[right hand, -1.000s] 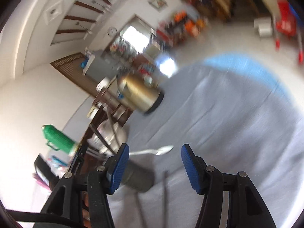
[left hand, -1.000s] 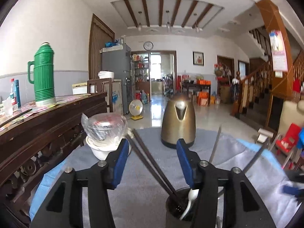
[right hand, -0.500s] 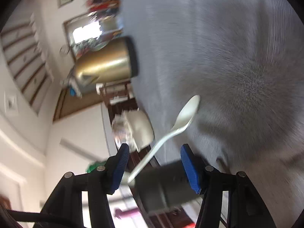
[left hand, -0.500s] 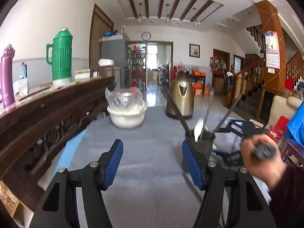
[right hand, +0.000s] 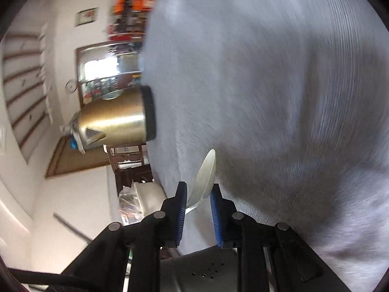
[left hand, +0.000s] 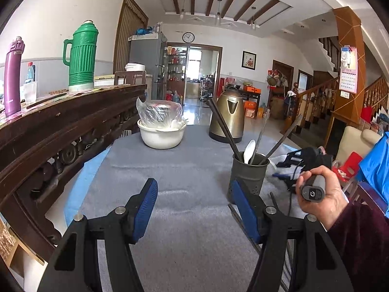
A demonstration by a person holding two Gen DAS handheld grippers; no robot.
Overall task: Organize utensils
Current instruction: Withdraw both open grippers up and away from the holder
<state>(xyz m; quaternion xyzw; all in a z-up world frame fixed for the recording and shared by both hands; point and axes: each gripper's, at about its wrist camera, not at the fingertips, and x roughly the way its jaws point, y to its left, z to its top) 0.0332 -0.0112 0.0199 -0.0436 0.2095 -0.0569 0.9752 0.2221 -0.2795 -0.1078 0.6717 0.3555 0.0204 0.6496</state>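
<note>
A dark perforated utensil holder [left hand: 248, 172] stands on the grey cloth [left hand: 182, 165]. It holds dark chopsticks [left hand: 222, 124], thin metal utensils and a white spoon [left hand: 249, 147]. My left gripper [left hand: 193, 183] hangs open over the cloth with nothing between its fingers; the holder is just beyond its right finger. A hand [left hand: 321, 192] holds my right gripper [right hand: 198, 185] rolled on its side above the holder [right hand: 206, 270]. Its jaws are closing, and the blue pads press both sides of the white spoon's [right hand: 206, 168] bowl.
A brass-coloured kettle [left hand: 228, 119] and a white bowl [left hand: 160, 136] topped with a plastic bag stand at the cloth's far end. A carved dark wooden sideboard [left hand: 60, 121] runs along the left, carrying a green thermos [left hand: 81, 56] and a purple flask [left hand: 13, 77].
My left gripper drew back from the holder, which now stands ahead to its right. My right gripper rolled sideways, dropped over the holder and closed its jaws around the spoon's bowl.
</note>
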